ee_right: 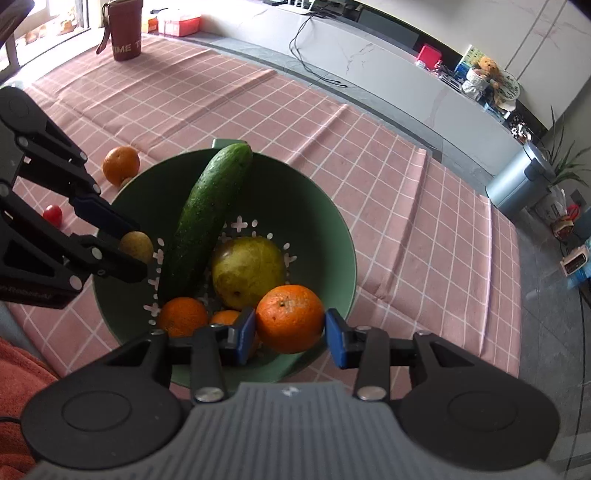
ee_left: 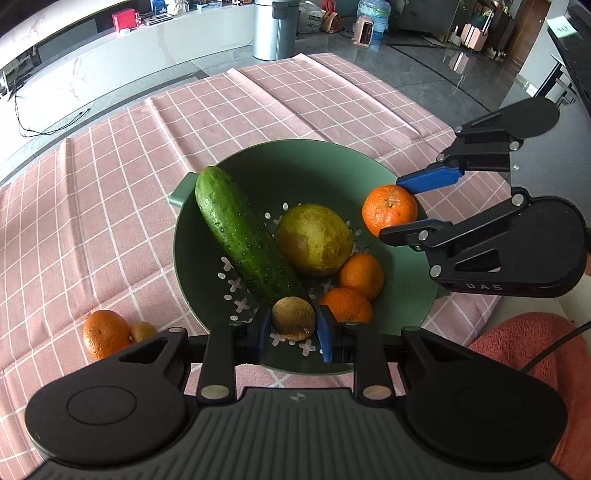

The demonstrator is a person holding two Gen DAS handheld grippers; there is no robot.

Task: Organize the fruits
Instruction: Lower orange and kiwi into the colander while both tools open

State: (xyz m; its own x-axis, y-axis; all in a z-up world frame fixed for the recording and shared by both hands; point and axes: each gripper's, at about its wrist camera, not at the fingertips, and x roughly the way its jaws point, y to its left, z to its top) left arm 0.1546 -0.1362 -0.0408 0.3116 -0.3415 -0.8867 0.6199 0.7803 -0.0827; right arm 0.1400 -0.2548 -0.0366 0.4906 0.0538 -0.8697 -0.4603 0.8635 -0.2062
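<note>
Hanging over the green bowl [ee_left: 192,236], a kiwi [ee_left: 293,318] is held by the left tool [ee_left: 293,334], and an orange [ee_right: 290,318] is held by the right tool [ee_right: 291,334]. In the bowl a cucumber [ee_left: 243,236], a pear [ee_left: 314,240] and two oranges [ee_left: 362,275] are seen. One orange [ee_left: 105,332] is left on the surface [ee_left: 110,206], beside the bowl.

We see even, soft daylight; in the right wrist view a bright window [ee_right: 48,26] overexposes the upper left corner. Fisheye distortion bends the pink checked tablecloth [ee_left: 332,103] edges; focus is sharp centrally.
</note>
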